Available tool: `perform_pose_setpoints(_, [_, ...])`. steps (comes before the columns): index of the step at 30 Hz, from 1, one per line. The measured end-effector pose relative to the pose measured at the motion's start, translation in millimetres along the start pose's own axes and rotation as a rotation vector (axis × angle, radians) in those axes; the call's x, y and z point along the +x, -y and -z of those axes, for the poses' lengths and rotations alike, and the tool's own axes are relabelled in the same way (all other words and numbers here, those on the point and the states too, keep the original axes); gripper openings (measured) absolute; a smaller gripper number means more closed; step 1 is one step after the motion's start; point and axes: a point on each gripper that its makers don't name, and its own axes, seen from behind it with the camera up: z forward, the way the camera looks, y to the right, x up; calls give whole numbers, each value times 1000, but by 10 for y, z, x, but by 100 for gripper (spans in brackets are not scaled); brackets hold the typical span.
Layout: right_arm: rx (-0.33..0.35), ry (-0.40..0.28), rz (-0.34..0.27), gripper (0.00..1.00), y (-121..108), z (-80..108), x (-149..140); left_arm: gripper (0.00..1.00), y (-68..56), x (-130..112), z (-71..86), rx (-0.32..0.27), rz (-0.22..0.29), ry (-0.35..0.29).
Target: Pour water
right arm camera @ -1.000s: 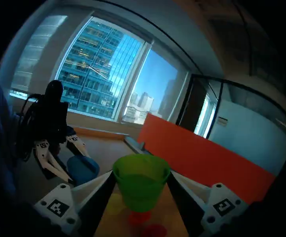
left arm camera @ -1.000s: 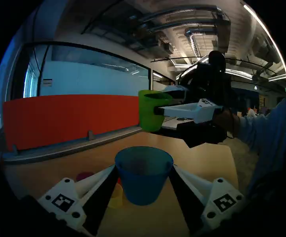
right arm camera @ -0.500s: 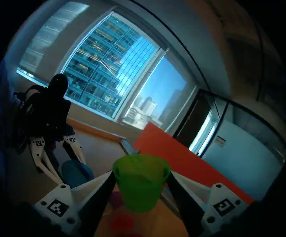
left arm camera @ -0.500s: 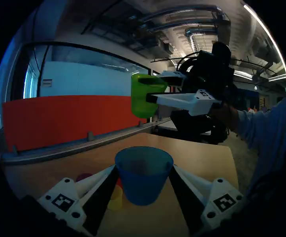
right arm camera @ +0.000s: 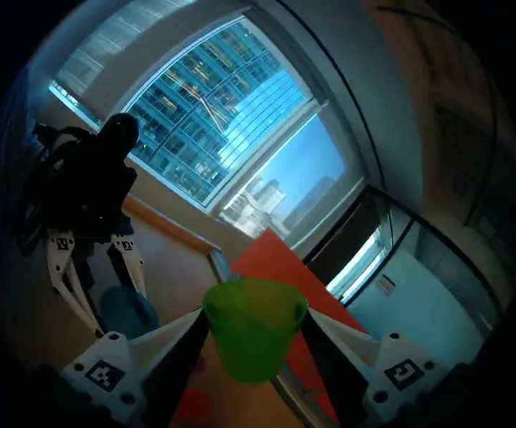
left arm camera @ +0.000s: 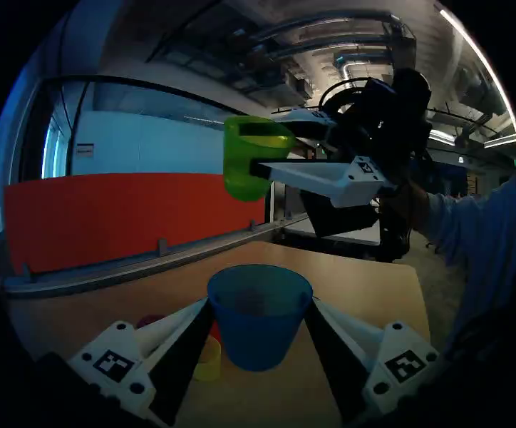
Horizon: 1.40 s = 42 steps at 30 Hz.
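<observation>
The green cup [left arm camera: 247,158] hangs high above the tabletop [left arm camera: 361,282], gripped on both sides by the jaws of the right gripper [left arm camera: 256,151]; its long axis is close to vertical with a slight lean, mouth up. Below and nearer, the blue cup [left arm camera: 259,314] sits upright, mouth up, pinched on 2 sides by the jaws of the left gripper [left arm camera: 259,308]. A small yellow cup [left arm camera: 208,357] stands on the tabletop beside it. An orange partition [left arm camera: 115,214] runs behind, and a blue sleeve [left arm camera: 486,228] reaches in from the right
</observation>
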Motion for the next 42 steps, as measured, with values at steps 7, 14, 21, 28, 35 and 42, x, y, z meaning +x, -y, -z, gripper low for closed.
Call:
perform_pose_setpoints(7, [-4, -3, 93, 90, -64, -69, 44, 86, -8, 26, -4, -2, -2, -2])
perform_pose_setpoints(14, [-13, -7, 184, 90, -141, -98, 102, 86, -8, 46, -9, -3, 3, -4])
perform_pose_setpoints(21, [-23, -5, 248, 90, -187, -128, 146, 86, -39, 81, -6, -10, 4, -9])
perform_pose_setpoints(28, [-27, 2, 300, 90, -215, -160, 153, 86, -43, 108, -4, -14, 8, -16])
perform_pose_setpoints(35, [-35, 8, 340, 90, -261, -186, 132, 86, -27, 93, -5, -12, 14, -17])
perform_pose_setpoints(42, [-39, 9, 384, 90, -301, -196, 137, 86, -19, 80, -7, -14, 18, -18])
